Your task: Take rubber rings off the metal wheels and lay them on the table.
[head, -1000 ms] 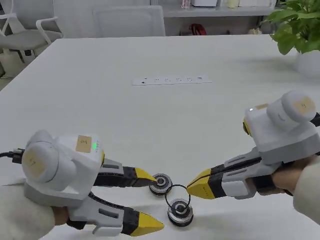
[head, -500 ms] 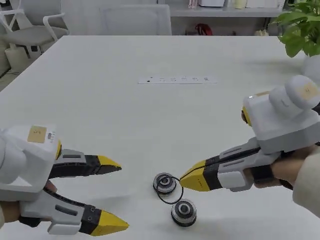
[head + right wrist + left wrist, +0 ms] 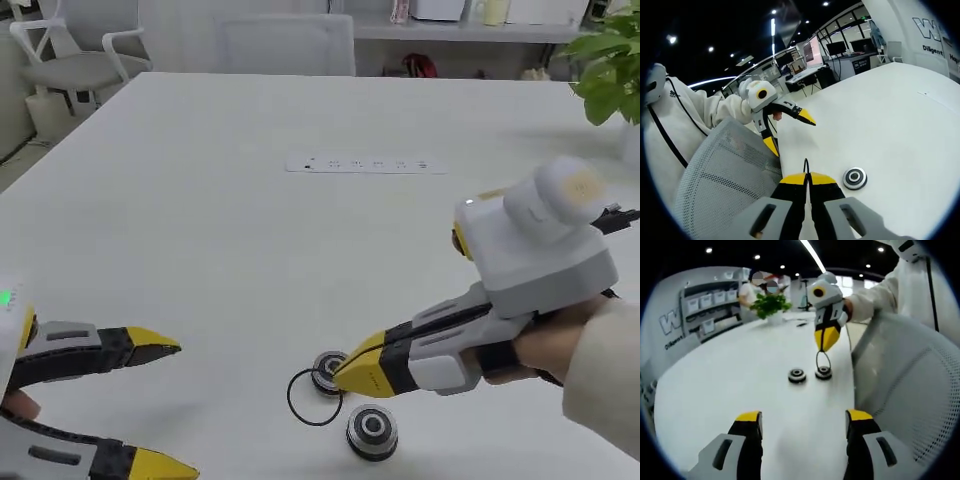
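Observation:
Two small metal wheels sit near the table's front edge, one (image 3: 326, 366) right at my right gripper's tip, the other (image 3: 372, 431) just nearer me. My right gripper (image 3: 345, 375) is shut on a thin black rubber ring (image 3: 290, 393), which hangs left of the first wheel, low over the table. My left gripper (image 3: 168, 405) stands open and empty, well to the left. The left gripper view has its own jaws (image 3: 804, 420) apart, both wheels (image 3: 797, 375) (image 3: 823, 373) and the ring (image 3: 817, 360) dangling from the right gripper (image 3: 827, 340). The right gripper view shows one wheel (image 3: 855, 177).
A white power strip (image 3: 365, 165) lies mid-table. A potted plant (image 3: 612, 75) stands at the far right, and chairs (image 3: 285, 45) beyond the far edge. A grey mesh chair (image 3: 910, 390) is close behind the table's near edge (image 3: 785, 165).
My left gripper has drawn back to the left, away from the wheels. The right gripper has pulled the ring leftward; it now hangs beside the first wheel.

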